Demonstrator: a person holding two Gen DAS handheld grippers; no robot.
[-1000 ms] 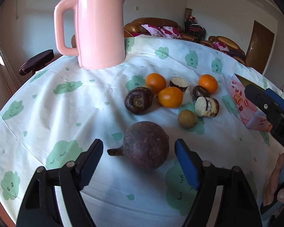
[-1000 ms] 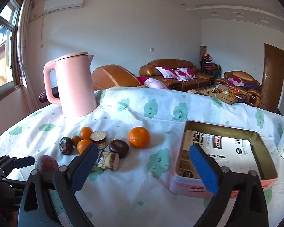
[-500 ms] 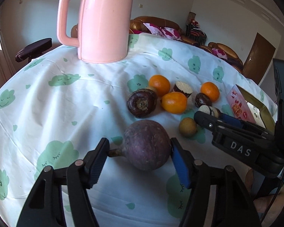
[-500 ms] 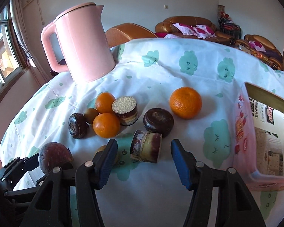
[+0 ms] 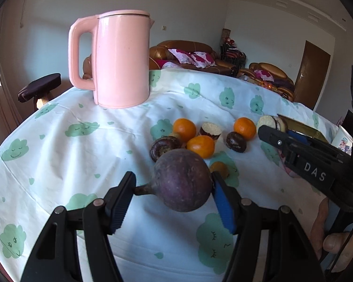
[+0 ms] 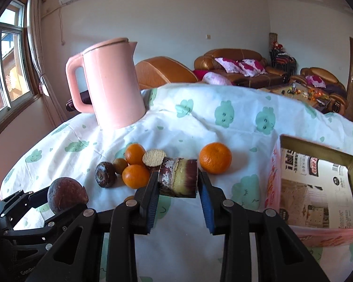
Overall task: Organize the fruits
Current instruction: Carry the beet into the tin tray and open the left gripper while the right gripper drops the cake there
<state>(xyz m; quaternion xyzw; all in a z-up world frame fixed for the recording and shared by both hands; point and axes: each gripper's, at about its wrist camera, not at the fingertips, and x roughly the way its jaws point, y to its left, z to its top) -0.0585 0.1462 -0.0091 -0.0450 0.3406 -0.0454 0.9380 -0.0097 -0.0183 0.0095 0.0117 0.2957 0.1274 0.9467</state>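
The left gripper (image 5: 173, 196) is clamped on a big dark purple round fruit (image 5: 182, 179), held clear above the cloud-print tablecloth (image 5: 82, 155), its stem against the left pad. The right gripper (image 6: 177, 188), whose jaws have just been closing, now pinches a short cut sugarcane piece (image 6: 178, 177) lengthwise between its pads, off the cloth. Left of the fruit cluster the cloth lies bare out to the table's rounded edge; the near strip under both grippers is bare too. The open cardboard box (image 6: 317, 185) sits at the right, its near wall just beside the right gripper. Still on the cloth in between lie three oranges (image 6: 215, 157), another cane piece (image 6: 154, 158), a small dark fruit (image 6: 105, 174) and a small brownish one (image 6: 120, 165), bunched closely. A pink kettle (image 6: 110, 84) stands far left, well apart from the fruit.
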